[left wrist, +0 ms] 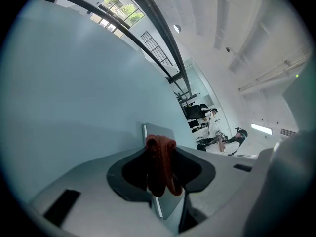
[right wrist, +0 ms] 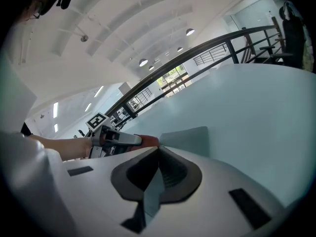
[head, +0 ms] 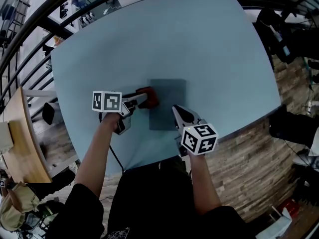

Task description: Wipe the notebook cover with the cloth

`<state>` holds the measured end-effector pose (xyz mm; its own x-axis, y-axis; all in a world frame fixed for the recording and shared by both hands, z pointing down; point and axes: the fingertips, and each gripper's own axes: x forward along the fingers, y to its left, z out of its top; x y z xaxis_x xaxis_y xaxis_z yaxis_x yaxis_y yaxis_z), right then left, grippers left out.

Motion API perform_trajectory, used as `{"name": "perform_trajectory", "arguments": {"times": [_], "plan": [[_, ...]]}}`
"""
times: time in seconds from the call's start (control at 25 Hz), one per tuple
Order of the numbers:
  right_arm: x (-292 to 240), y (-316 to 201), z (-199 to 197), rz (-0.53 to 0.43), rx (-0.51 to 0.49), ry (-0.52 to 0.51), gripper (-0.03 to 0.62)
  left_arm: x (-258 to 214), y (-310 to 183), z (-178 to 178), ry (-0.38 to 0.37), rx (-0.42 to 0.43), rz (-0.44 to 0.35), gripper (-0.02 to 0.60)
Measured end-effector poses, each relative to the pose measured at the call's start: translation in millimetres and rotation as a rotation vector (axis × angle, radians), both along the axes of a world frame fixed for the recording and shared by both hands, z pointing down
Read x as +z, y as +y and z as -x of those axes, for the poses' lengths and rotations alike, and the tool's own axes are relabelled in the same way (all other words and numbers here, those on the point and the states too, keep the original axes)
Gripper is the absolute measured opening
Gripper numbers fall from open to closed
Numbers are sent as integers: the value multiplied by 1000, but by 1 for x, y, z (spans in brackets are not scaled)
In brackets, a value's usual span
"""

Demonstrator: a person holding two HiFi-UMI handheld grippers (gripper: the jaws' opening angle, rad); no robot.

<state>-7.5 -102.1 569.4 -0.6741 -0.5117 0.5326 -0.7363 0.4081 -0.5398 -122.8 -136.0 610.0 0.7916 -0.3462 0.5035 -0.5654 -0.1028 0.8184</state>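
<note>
blue table (head: 209, 49), left hand-held gripper (head: 145, 100) pinching cloth (head: 152, 95) on notebook (head: 170, 94), right hand-held gripper (head: 175, 108) closed at edge

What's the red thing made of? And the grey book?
The cloth looks like soft, nubby fabric: it bunches in folds in the left hand-held gripper. The notebook cover looks smooth and matte, maybe card or plastic; I can't tell which.

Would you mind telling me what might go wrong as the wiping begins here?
The cloth hangs bunched in the left claw at the left edge of the notebook, so a stroke may slip off onto the table. The right claw, shut, sits over the near corner; if it isn't pressing, the notebook could slide.
</note>
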Motion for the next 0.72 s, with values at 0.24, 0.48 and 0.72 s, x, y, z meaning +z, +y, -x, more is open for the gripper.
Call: {"name": "perform_trajectory", "arguments": {"times": [0.24,0.48,0.72], "plan": [[-1,3,7,-5,-6,-1,8,-9,3,26,-46,-20,-27,132],[-6,5,13,-15,-12,-6,8,-38,-6,34,-59,-3,-92,132],[-11,8,10,-23,1,-8,8,-74,-25,8,-7,45,-169,132]]}}
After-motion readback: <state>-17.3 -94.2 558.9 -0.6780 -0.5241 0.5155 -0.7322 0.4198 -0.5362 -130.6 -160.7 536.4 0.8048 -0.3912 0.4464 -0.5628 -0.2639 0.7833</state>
